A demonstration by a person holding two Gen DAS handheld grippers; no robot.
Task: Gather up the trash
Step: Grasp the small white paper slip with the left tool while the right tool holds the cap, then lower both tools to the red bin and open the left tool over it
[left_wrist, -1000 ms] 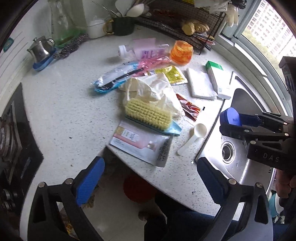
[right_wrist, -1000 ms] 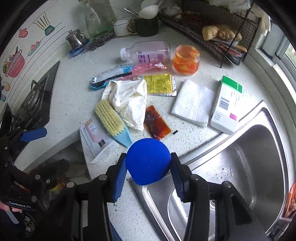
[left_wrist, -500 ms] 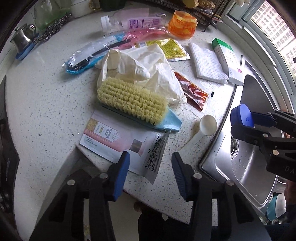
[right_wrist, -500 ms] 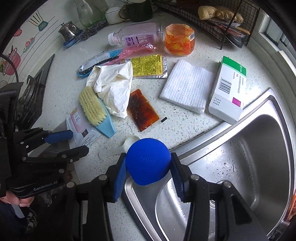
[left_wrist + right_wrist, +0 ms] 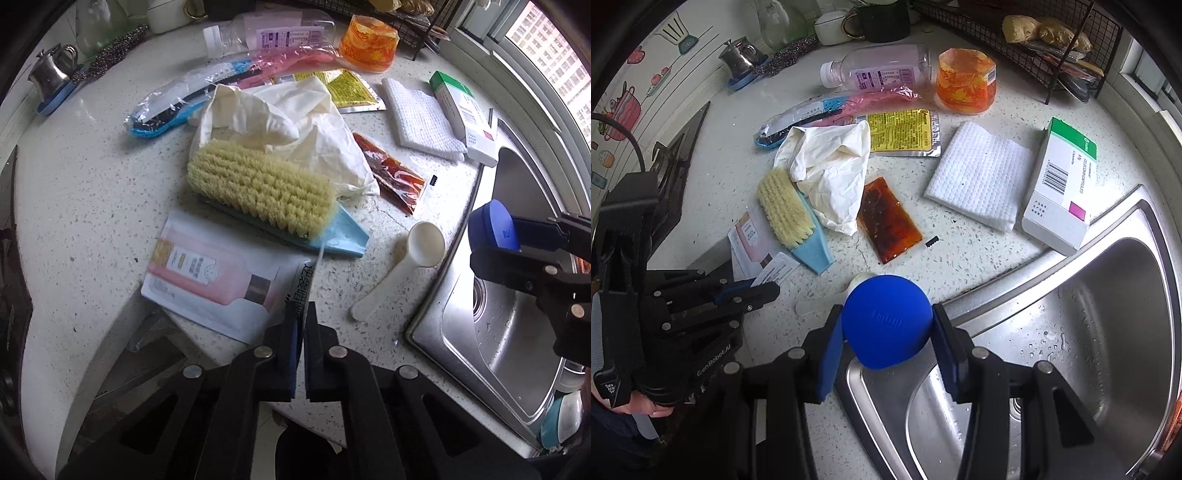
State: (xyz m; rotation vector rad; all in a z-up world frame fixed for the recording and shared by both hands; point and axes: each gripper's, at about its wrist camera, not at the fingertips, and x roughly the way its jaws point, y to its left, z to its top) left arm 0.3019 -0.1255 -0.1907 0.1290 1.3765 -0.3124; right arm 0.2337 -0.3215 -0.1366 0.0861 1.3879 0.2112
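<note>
**Left claw clamped on the sachet, right claw holding the blue cap**

My left claw [image 5: 300,321] is clenched on the near corner of the pink-and-white sachet [image 5: 218,277]; the edge of the packet shows between the closed pads. The sachet lies flat on the table [image 5: 92,192], partly over its front edge, and its far side is tucked under the brush [image 5: 262,192].

I take the brush as my landmark. It lies bristles up on a light blue base. Behind it, touching, is the crumpled cream glove [image 5: 295,122]. To its right lies the brown sauce packet [image 5: 391,173], and nearer me on that side the white scoop [image 5: 402,266], bowl upward. Farther back from the brush are the yellow packet [image 5: 351,88], the clear wrapper with a blue end [image 5: 177,103], the bottle [image 5: 266,33] lying on its side and the orange cup [image 5: 369,44]. To the far right of the brush sit the white cloth [image 5: 421,118] and the green-and-white box [image 5: 465,114], the box just beside the sink [image 5: 1108,314].

My right claw [image 5: 886,325] is grasping a round blue cap [image 5: 886,321], pads pressed to both its sides. It hangs over the sink rim, right of the brush, with the scoop half hidden behind the cap in the right wrist view.
</note>
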